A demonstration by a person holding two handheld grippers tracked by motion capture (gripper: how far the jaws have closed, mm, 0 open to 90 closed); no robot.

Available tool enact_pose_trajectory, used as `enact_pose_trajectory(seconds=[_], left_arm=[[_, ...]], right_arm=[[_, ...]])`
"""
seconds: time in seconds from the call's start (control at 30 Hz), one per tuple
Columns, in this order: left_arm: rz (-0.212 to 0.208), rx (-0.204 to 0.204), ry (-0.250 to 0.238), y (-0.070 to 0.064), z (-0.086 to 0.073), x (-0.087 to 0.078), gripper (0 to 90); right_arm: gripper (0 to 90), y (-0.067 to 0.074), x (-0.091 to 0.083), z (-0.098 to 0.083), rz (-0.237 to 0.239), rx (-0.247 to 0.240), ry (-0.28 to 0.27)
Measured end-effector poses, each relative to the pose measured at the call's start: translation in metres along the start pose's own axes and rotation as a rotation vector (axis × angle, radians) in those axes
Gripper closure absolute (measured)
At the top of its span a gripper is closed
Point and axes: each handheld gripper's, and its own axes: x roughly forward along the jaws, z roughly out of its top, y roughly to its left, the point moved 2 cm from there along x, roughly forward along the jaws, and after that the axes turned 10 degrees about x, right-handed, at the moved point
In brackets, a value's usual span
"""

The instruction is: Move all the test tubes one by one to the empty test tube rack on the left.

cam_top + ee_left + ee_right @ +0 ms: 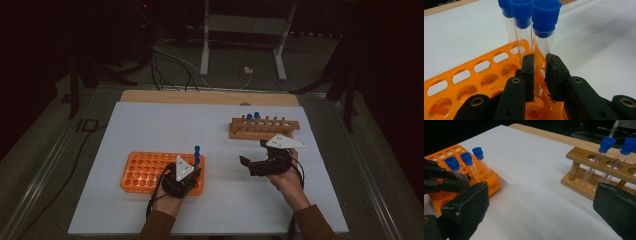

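Gripping a clear plastic tube with a blue screw cap (543,32), the left tongs (539,75) have their two black jaws pressed on both sides of the tube's lower body, just under the cap. This tube stands upright at the right edge of the orange plastic rack with many round holes (145,170), which lies on the near left part of the white table (210,130). Two more blue-capped clear tubes (520,27) stand in the same rack just behind the held one, in a short row going to the far side. The right tongs (253,152) are released, with the jaws wide apart and nothing between them, and they hang a little above the table, at the right of the orange rack and near the wooden rack. In the right gripper view the left tongs (454,181) appear at the left, closed on the nearest tube (457,170). The brown wooden rack with one row of round holes (264,127) stands at the far right of the table and carries two blue-capped tubes (253,117) in holes near its left end.
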Motion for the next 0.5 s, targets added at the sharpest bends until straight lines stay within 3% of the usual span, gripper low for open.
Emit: enact_pose_trajectory(seconds=[0.2,0.4,0.5], left_arm=[[-0.014,-0.017,0.003,0.002,0.000,-0.001,75.8],[-0.041,-0.019,-0.014,0.003,0.002,-0.006,65.8],[-0.043,-0.019,-0.033,0.005,0.004,-0.011,56.3]], right_arm=[[0.9,-0.001,-0.001,0.001,-0.001,0.008,-0.006],[0.9,-0.002,-0.002,0.003,-0.002,0.008,-0.012],[0.9,-0.003,-0.003,0.005,-0.005,0.012,-0.018]])
